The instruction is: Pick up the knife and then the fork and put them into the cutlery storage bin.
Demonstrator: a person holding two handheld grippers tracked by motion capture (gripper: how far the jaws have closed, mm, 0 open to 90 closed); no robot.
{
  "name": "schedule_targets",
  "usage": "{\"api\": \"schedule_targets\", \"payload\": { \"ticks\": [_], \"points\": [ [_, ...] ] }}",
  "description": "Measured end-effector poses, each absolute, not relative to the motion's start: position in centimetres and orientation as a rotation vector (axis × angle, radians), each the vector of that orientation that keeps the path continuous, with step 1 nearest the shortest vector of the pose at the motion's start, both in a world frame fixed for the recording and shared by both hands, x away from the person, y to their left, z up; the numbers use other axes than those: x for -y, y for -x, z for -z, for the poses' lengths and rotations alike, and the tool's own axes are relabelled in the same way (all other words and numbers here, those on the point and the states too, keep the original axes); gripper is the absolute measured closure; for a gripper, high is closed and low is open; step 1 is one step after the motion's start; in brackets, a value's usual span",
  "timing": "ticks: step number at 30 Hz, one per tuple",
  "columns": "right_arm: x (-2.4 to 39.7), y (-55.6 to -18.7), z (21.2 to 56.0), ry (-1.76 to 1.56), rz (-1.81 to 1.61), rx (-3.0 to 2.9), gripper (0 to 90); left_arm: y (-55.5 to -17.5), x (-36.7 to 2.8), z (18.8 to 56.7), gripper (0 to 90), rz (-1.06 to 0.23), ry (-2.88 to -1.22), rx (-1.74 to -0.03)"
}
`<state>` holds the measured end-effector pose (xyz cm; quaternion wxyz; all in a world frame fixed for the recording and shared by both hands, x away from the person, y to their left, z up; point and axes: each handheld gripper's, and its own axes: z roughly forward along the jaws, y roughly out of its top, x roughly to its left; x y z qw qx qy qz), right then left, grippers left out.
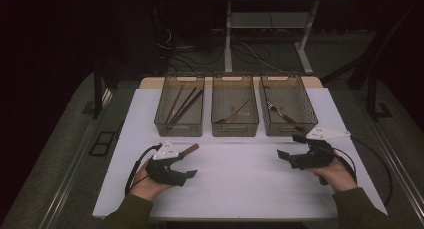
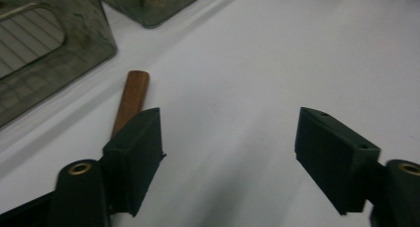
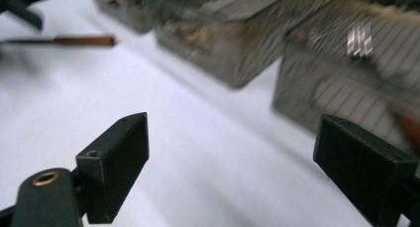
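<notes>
Wood-handled utensil (image 2: 132, 99) is seen lying flat on the white counter (image 1: 240, 184), just in front of the left bin (image 1: 180, 109) and just outside one finger (image 2: 136, 157) of the left gripper (image 1: 182, 166); its far end is hidden, so the type can't be told. The left gripper's fingers are held apart w/ nothing between them, prob. lined up beside the handle so it can be taken. The right gripper (image 1: 290, 148) is kept low near the right bin (image 1: 287, 109), where a fork (image 1: 278, 112) already lies, fingers spread & empty; sorting by type is suggested, as sticks lie in the left bin & a utensil in the middle bin (image 1: 235, 109).
</notes>
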<state>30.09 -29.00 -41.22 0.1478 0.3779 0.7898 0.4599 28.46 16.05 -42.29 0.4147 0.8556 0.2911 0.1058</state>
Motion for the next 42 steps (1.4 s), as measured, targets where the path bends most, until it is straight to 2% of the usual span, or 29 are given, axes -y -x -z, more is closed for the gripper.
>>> {"api": "schedule_targets", "payload": {
  "ticks": [7, 13, 20, 30, 34, 38, 42],
  "points": [
    [29.0, -27.7, 43.1, -1.079, -1.311, -2.29, 13.6, -29.3, -16.9, 41.8, 50.0, -0.292, -2.158, -0.775],
    [28.8, -26.3, 44.0, -1.073, -1.313, -2.304, 13.6, -30.7, -17.7, 41.8, 63.0, -0.305, -2.182, -0.809],
    [28.7, -26.2, 43.9, -1.059, -1.331, -2.303, 13.6, -32.3, -18.9, 42.6, 66.2, -0.285, -2.203, -0.841],
    [28.8, -26.1, 43.9, -1.052, -1.338, -2.317, 13.6, -32.6, -20.8, 44.0, 68.5, -0.198, -2.207, -0.854],
    [28.9, -26.2, 43.9, -1.053, -1.337, -2.319, 13.6, -32.7, -20.7, 44.3, 70.3, -0.212, -2.269, -0.823],
    [28.9, -26.1, 43.9, -1.05, -1.337, -2.325, 13.6, -32.6, -20.6, 44.4, 74.4, -0.234, -2.267, -0.822],
    [28.8, -26.2, 44.0, -1.041, -1.331, -2.331, 13.6, -32.4, -20.6, 44.5, 74.6, -0.255, -2.279, -0.791]
  ]
}}
